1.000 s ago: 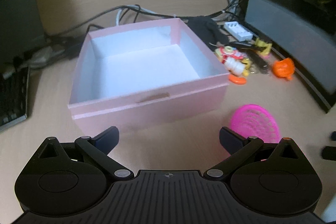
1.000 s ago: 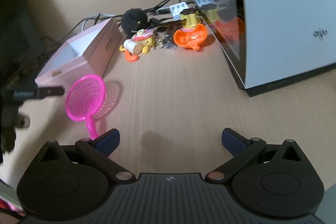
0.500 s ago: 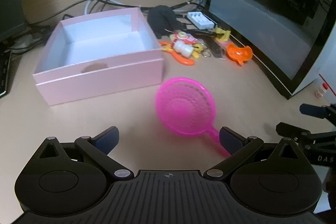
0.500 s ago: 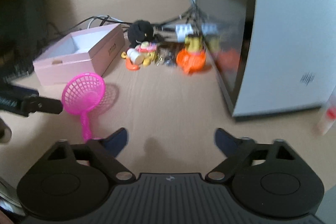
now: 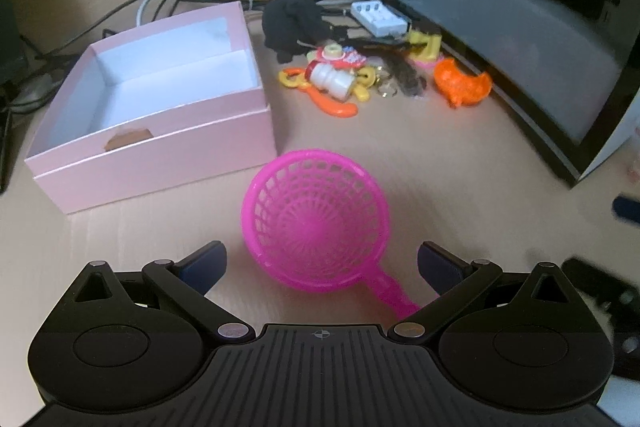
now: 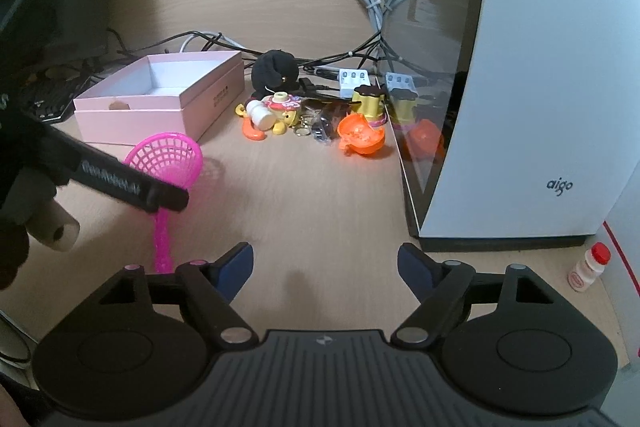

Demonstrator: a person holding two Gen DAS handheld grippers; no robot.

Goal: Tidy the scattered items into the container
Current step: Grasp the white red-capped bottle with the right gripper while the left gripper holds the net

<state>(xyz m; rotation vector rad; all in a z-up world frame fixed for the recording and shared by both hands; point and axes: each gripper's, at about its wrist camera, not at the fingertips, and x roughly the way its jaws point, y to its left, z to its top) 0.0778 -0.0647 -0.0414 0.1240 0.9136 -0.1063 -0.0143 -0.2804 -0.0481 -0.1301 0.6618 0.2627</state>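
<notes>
Left gripper (image 5: 322, 263) has swung off the pink box (image 5: 160, 143) and now sits right over the pink strainer (image 5: 316, 223), jaws wide apart, nothing held. Strainer lies on the desk just in front of the box, handle toward the gripper. Right gripper (image 6: 325, 265) has pulled back, jaws apart, empty. Toy pile (image 6: 280, 111) beside the box is untouched. Box is empty; looks like strainer goes 1st.
</notes>
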